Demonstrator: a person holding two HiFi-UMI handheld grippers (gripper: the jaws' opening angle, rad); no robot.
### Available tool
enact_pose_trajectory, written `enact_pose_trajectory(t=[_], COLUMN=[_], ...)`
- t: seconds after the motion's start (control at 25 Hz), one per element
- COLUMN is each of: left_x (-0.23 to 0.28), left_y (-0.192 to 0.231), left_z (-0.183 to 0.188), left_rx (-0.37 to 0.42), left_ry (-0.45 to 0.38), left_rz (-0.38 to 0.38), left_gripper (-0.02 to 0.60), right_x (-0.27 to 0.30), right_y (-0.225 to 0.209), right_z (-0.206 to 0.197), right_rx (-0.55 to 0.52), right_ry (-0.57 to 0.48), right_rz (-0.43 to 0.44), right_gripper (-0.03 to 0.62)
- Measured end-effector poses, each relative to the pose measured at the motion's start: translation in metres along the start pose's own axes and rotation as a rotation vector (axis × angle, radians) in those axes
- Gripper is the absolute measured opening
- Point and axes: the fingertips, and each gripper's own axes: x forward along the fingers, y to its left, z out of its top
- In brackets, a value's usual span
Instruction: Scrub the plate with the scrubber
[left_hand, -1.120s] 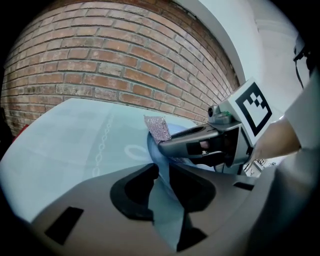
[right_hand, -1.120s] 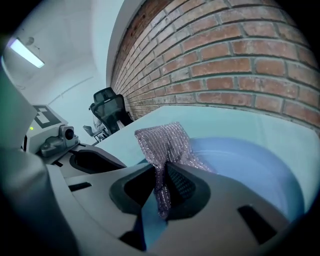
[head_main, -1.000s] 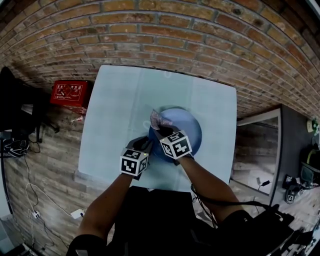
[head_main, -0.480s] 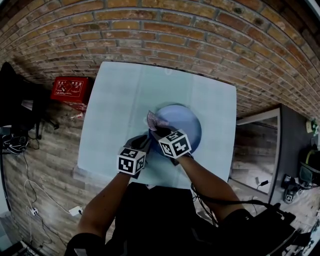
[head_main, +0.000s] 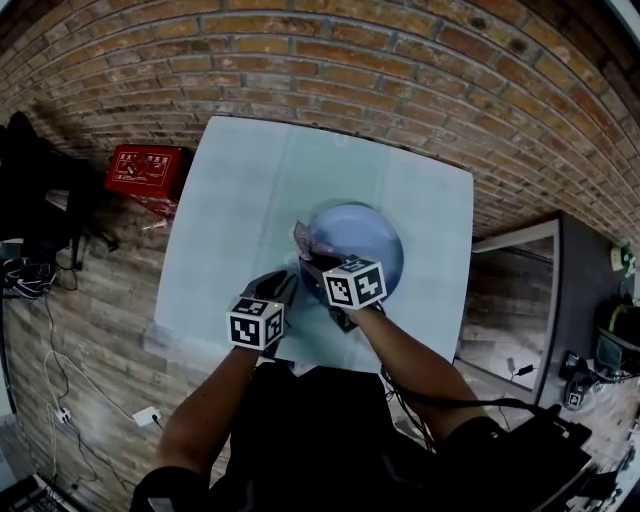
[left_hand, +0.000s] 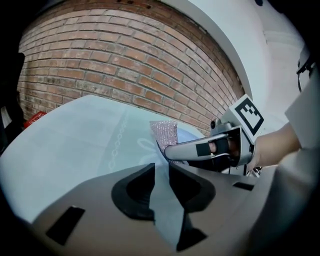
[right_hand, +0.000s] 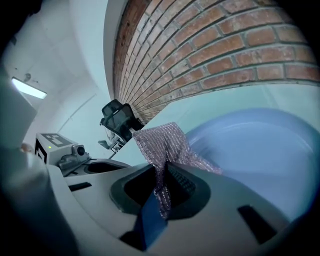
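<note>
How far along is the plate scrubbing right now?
Done: the right gripper is already clamped on the pink mesh scrubber. In hand: it holds the scrubber at the blue plate's rim; contact can't be confirmed. The left gripper hangs open and empty beside the plate. Left: the scrubbing itself; no suds or marks show how much is done.

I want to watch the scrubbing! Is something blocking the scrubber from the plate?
Nothing visible does. The right gripper pinches the scrubber right at the edge of the blue plate, with only bare plate beyond it.
</note>
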Motion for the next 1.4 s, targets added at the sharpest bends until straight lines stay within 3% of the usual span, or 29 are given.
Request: enact_pose_trajectory(t=[0.4,1.04,1.28,1.4], left_x=[-0.007,-0.012,-0.007,-0.004], left_y=[-0.001,0.003,0.013,0.014], left_z=[-0.006,-0.002,0.007,0.015], left_rx=[0.012,0.004,-0.078,-0.075], left_ry=[-0.003,-0.010,-0.041,-0.048], left_rz=[0.005,0.006,0.022,0.012], left_gripper=[0.092,0.092,0.084,0.083], right_x=[-0.003,-0.021,-0.032,-0.037], right_y=[0.015,0.031,0.035,0.036], right_z=[-0.011,-0.022,-0.027,-0.028], right_rx=[0.066,0.055,0.077,0.100], right_ry=[-0.015,-0.002,0.010,0.009], right_rz=[0.023,0.037,0.063,0.072], right_gripper=[0.067,0.067,0.067,0.067])
